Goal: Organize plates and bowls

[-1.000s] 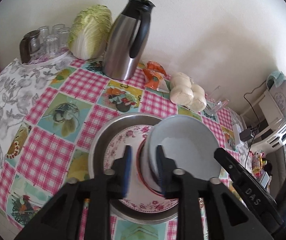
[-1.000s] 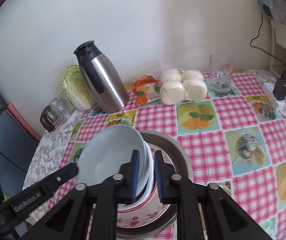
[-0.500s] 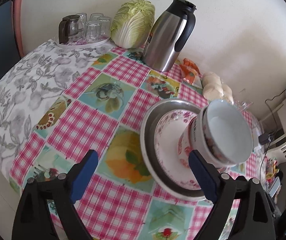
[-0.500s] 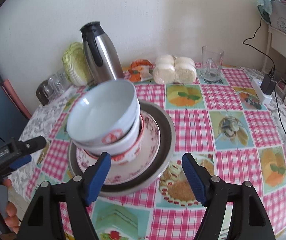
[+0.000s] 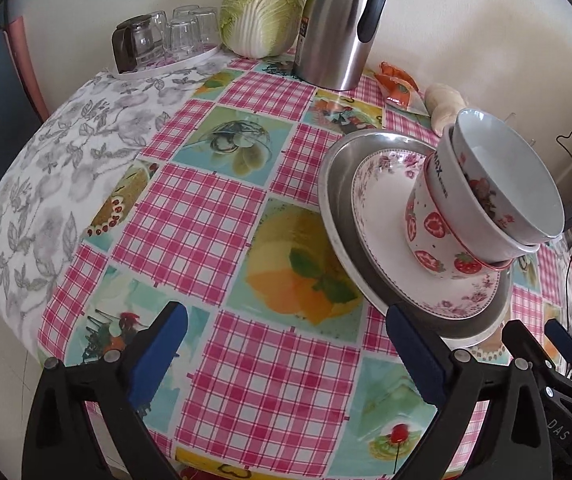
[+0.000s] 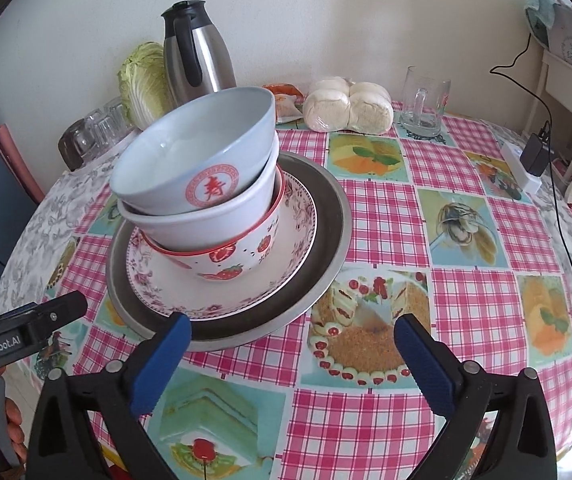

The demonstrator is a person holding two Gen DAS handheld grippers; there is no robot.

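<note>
Both grippers backed off, fingers released | left gripper (image 5: 286,350); right gripper (image 6: 292,350) | bowls (image 6: 202,184) lean, nested on floral plate (image 6: 222,280)

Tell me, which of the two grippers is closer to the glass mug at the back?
Right. The right gripper faces the glass mug across the table; the left gripper sits beyond the stacked bowls, and its camera does not show the mug.

Setting: home dining corner. Round table (image 6: 466,240) against plain cream wall, covered in pink-check oilcloth printed with food pictures. On it: steel thermos jug (image 6: 198,52), napa cabbage (image 5: 264,8), bagged steamed buns (image 6: 346,110), glass mug (image 6: 424,102), tray of tumblers (image 5: 166,36). Power strip with charger (image 6: 530,164) at table edge.
</note>
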